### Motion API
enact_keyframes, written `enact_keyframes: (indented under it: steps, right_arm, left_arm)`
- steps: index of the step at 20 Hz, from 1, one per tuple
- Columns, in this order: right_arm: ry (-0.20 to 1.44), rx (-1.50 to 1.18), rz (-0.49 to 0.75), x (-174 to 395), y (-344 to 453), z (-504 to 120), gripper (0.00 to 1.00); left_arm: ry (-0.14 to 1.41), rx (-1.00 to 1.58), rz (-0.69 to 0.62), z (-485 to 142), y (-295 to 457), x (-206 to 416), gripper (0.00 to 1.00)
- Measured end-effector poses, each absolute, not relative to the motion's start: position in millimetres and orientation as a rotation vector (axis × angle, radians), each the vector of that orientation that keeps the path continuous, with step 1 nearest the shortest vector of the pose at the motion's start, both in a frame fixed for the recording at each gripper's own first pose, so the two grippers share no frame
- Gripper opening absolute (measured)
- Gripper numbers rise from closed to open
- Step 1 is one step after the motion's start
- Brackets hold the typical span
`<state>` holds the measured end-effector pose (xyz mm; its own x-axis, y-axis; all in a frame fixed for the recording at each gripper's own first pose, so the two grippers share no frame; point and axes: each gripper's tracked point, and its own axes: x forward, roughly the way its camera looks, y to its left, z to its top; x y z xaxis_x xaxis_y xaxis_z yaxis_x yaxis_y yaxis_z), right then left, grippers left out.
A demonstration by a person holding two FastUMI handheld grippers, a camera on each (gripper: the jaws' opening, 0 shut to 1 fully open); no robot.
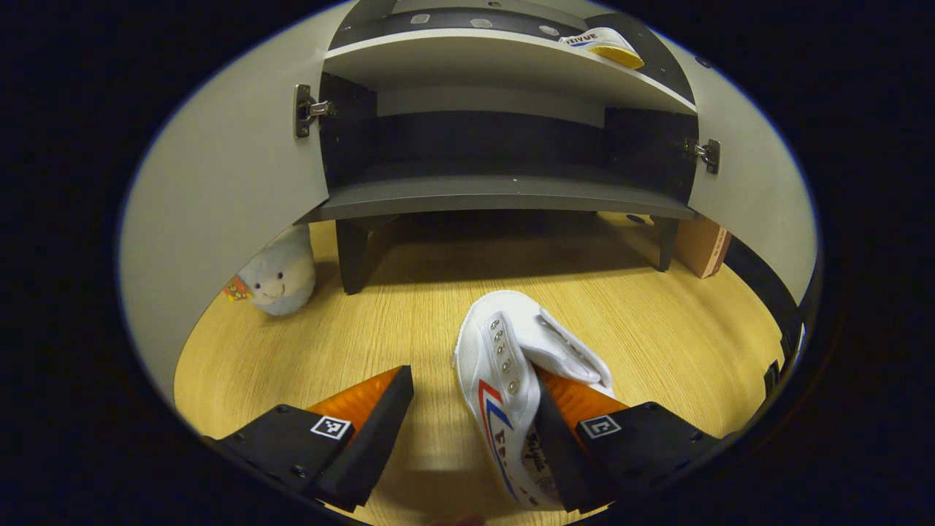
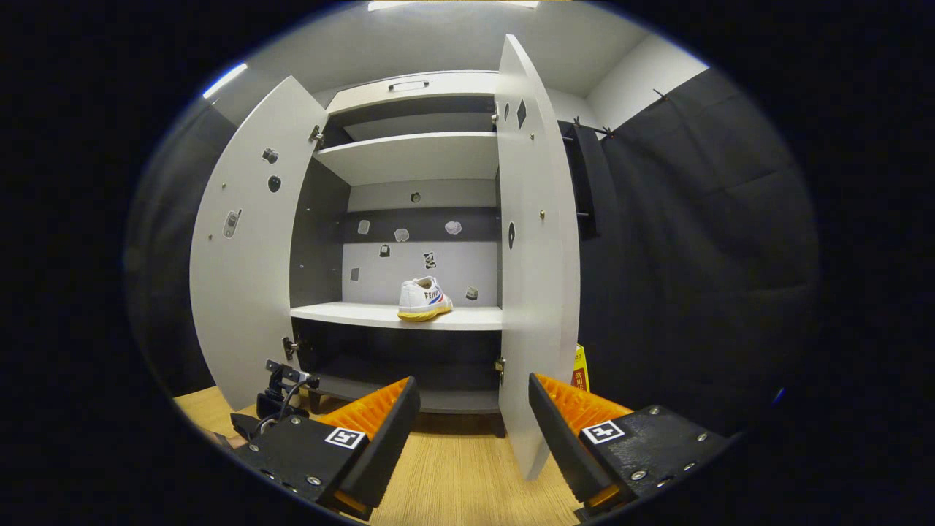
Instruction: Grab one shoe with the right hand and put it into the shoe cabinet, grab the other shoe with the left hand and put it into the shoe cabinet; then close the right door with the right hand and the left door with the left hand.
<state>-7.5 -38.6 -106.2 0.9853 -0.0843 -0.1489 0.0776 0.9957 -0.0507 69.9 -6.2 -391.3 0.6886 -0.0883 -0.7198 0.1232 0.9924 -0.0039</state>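
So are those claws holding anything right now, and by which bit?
Nothing is gripped. The left gripper is open around the side wall of the white shoe on the floor, one finger inside it. The right gripper is open and empty.

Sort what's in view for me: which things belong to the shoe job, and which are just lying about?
Job:
shoe on the floor
shoe on the shelf
shoe cabinet
left door
right door

Lying about:
plush toy
cardboard box
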Motion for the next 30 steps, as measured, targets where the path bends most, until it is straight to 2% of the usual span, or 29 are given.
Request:
enact_keyframes:
  steps: [4, 6, 7, 8, 9, 11, 14, 17, 20, 26, 28, 30]
  right_arm:
    - [0.162, -0.046, -0.088, -8, -41, -107, 0.92]
    - [0.167, -0.048, -0.088, -8, -40, -108, 0.92]
    - [0.170, -0.044, -0.084, -9, -39, -109, 0.92]
    - [0.172, -0.036, -0.080, -8, -38, -109, 0.92]
    - [0.175, -0.029, -0.075, -8, -37, -109, 0.92]
    - [0.172, -0.022, -0.065, -7, -34, -108, 0.92]
    - [0.166, -0.024, -0.050, -7, -32, -106, 0.92]
    - [0.163, -0.023, -0.029, -3, -27, -105, 0.92]
    - [0.158, -0.012, -0.010, 0, -21, -105, 0.92]
    - [0.127, -0.031, 0.015, -3, -13, -97, 0.92]
    - [0.117, -0.035, 0.015, -6, -14, -93, 0.92]
    - [0.111, -0.037, 0.015, -7, -15, -90, 0.92]
  left_arm:
    - [0.798, -0.025, -0.082, -400, -4, 73, 0.96]
    - [0.783, -0.058, -0.088, -397, -11, 74, 0.84]
    - [0.770, -0.052, -0.083, -395, -11, 76, 0.63]
    - [0.770, -0.037, -0.065, -393, -7, 76, 0.52]
    - [0.769, -0.024, -0.039, -393, -2, 75, 0.36]
    - [0.777, -0.029, -0.027, -387, 2, 69, 0.13]
    - [0.708, -0.067, -0.011, -342, 1, 57, 0.10]
    - [0.568, -0.007, -0.003, -252, 2, 50, 0.10]
    - [0.445, -0.067, -0.023, -158, -12, 63, 0.09]
    - [0.282, -0.102, -0.041, -31, -26, 153, 0.10]
    - [0.260, -0.054, -0.052, -19, -29, 197, 0.10]
    - [0.305, -0.056, -0.046, -24, -35, 247, 0.10]
